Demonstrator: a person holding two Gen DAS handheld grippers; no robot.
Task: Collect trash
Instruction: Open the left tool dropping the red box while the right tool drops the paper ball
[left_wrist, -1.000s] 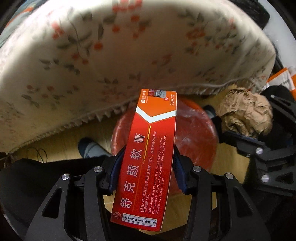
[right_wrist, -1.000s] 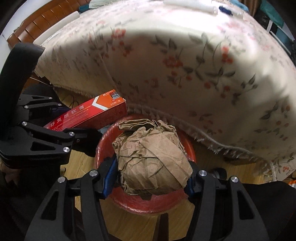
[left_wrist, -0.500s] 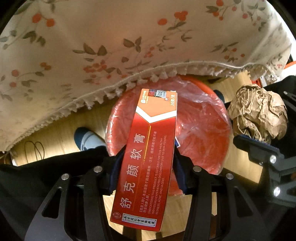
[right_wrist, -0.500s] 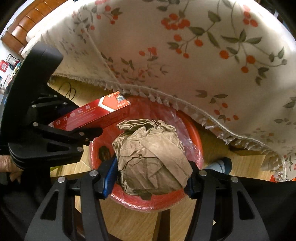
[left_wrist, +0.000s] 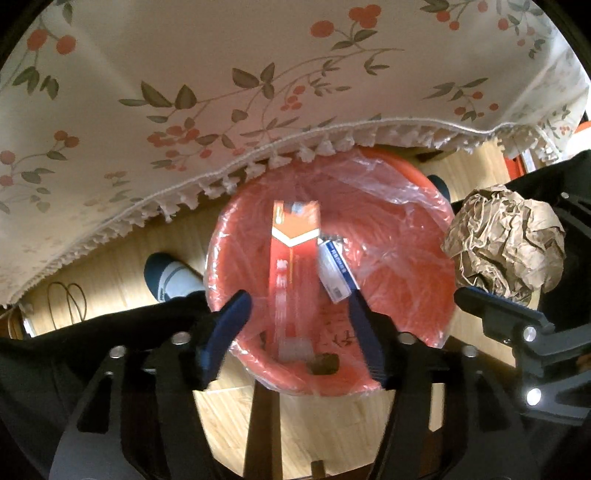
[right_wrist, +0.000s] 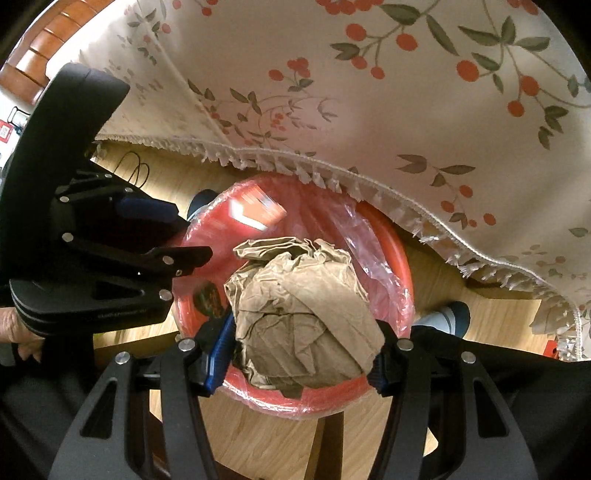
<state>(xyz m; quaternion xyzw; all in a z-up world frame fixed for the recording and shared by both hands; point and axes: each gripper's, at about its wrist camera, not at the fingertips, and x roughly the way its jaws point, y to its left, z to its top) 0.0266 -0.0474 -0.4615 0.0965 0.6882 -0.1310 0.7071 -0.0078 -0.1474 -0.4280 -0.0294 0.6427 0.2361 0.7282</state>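
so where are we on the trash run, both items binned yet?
One of two. The left gripper has just been opening, and the red carton shows blurred, clear of the pads, dropping into the lined red bin. A small blue-and-white box is already inside. The right gripper holds the crumpled brown paper ball over the bin; releasing it is what's left.

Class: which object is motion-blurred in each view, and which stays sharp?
Left wrist view: the red box in the bin is smeared; the paper ball is crisp. Right wrist view: the box is blurred too; the ball is sharp.
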